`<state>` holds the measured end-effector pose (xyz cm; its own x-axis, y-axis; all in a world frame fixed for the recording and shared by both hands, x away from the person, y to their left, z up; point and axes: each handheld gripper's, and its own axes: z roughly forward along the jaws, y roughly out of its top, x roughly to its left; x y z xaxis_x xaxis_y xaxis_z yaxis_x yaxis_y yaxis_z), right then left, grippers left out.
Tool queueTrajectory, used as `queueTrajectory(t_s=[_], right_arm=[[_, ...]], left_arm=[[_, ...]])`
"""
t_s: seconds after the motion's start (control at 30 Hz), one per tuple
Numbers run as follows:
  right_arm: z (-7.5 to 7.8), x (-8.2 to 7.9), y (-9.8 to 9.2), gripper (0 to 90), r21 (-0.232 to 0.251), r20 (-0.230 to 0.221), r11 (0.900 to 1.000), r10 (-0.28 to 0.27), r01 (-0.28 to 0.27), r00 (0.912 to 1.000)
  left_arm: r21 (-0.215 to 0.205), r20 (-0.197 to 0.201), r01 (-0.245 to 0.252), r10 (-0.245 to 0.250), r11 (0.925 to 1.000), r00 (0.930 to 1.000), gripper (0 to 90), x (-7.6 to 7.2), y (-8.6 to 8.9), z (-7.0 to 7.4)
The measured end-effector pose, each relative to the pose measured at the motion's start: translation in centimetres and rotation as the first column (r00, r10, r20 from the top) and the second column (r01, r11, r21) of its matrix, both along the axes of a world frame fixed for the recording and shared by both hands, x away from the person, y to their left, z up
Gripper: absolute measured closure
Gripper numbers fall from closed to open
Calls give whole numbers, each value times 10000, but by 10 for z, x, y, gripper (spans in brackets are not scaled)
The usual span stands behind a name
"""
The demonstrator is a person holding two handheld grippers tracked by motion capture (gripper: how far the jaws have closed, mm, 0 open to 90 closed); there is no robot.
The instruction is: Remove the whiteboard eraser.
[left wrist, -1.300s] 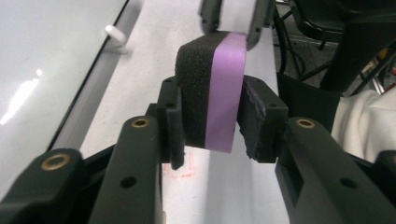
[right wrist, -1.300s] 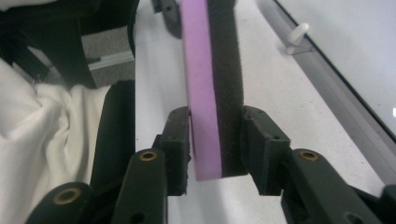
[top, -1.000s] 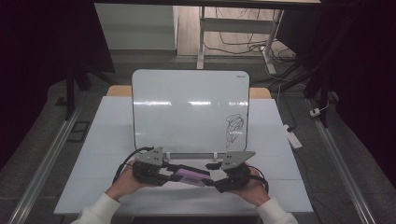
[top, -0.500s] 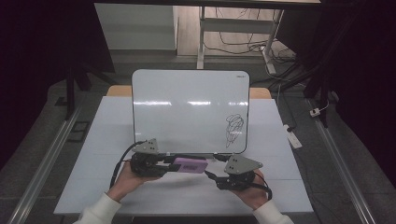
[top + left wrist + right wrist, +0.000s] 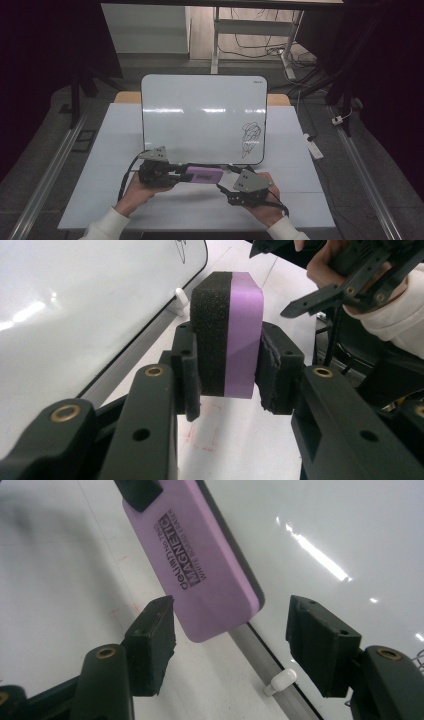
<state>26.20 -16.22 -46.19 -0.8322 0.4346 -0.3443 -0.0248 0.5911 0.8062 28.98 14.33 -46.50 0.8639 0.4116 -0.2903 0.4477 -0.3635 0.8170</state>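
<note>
Between my grippers, the left gripper (image 5: 227,385) pinches the eraser (image 5: 228,332), its far end hidden; the right gripper (image 5: 230,645), just opening, stands spread clear of it.

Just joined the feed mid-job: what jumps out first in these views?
The purple whiteboard eraser, clamped in the left gripper just in front of the whiteboard. Next, the black scribble in the board's lower right corner. The right gripper sits beside the eraser's free end, jaws just opened and apart from it.
</note>
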Motion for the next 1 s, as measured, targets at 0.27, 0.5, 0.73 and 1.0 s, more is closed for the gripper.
queueTrajectory(t_s=[0.27, 0.5, 0.73, 1.0], right_arm=[[-5, -4, 11, 315, -551, 543, 9984, -47, 77, 9985], [-9, -9, 25, 290, -938, 969, 9956, 44, 47, 9953], [-18, -14, 42, 267, -1724, 1663, 9848, 78, 213, 9861], [-25, -19, 49, 353, -2288, 2607, 9714, -11, 629, 9654]], left_arm=[[44, -130, 53, -53, 10000, 9999, 641, 0, -5, -2], [33, -283, 103, -102, 9999, 9995, 640, 0, -10, -3], [48, -493, 55, -53, 10000, 9988, 640, 2, -14, -6], [-68, -689, 179, -183, 9998, 9975, 641, 2, -17, -6]])
